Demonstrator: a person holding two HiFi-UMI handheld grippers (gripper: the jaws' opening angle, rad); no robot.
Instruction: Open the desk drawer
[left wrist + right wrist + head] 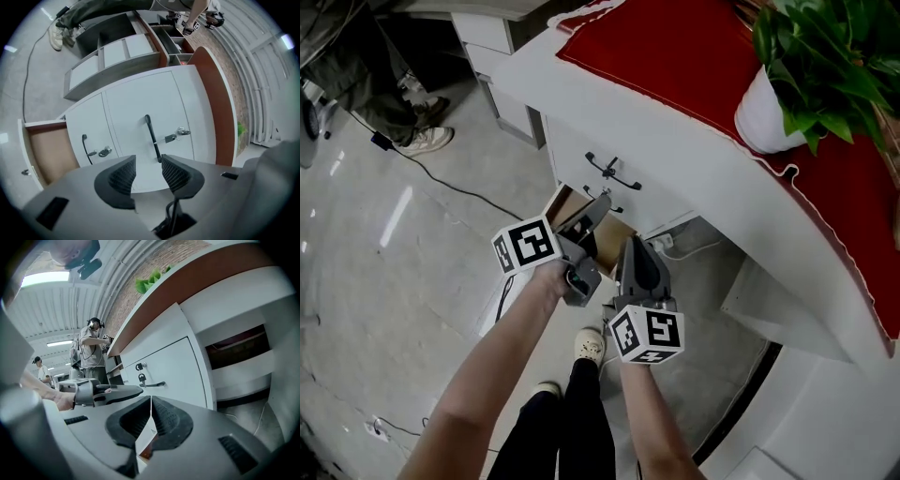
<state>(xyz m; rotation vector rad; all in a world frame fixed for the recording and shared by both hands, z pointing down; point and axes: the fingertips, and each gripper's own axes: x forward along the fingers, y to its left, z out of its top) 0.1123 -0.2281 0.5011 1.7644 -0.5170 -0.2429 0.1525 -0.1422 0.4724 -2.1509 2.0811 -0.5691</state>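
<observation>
The white desk [703, 169] has drawer fronts with black handles [612, 171]. One lower drawer [567, 204] stands pulled out and shows its brown inside; the left gripper view also has this open drawer [47, 154]. My left gripper [595, 211] hovers over the open drawer, rolled on its side. Its jaws are open with nothing between the pads, and a black handle [152, 138] lies just beyond the tips [147, 171]. My right gripper [636, 246] hangs beside it, shut and empty [150, 420], and faces another drawer handle [152, 384] with keys.
A red cloth [675, 56] and a potted plant [806, 56] lie on the desk top. A black cable [441, 178] runs across the floor towards another person's shoe [427, 141]. My own shoes [591, 345] are below the grippers. People stand at far desks [91, 350].
</observation>
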